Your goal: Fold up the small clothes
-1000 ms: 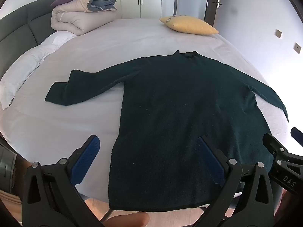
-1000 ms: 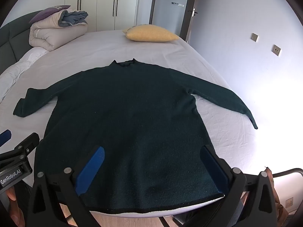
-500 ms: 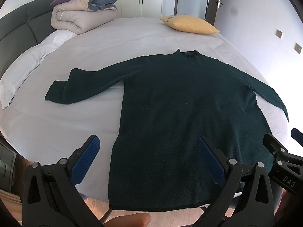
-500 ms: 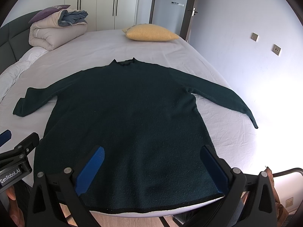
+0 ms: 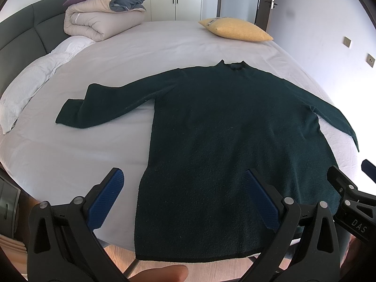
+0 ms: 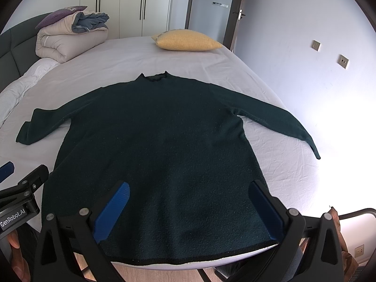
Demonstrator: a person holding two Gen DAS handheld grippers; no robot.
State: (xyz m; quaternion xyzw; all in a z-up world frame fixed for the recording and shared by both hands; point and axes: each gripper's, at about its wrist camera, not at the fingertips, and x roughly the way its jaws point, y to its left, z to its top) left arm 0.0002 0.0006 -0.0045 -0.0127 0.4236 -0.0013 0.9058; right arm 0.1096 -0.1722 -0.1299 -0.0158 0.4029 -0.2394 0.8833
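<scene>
A dark green sweater point(image 5: 230, 141) lies flat on the white bed, sleeves spread out, collar away from me and hem at the near edge. It also shows in the right wrist view point(image 6: 159, 155). My left gripper point(image 5: 185, 188) is open and empty above the hem's left part. My right gripper point(image 6: 190, 199) is open and empty above the hem's right part. Each gripper shows at the edge of the other's view.
The white bed point(image 5: 152, 47) holds a yellow pillow point(image 5: 237, 33) at the far side, a folded duvet stack point(image 5: 103, 21) at the far left and a white pillow point(image 5: 35, 80) on the left. A dark headboard point(image 5: 21, 35) lines the left. Wooden floor point(image 6: 164, 273) lies below the near edge.
Both grippers stay open and almost still. The left wrist view has shifted very slightly; the sweater has not moved.
</scene>
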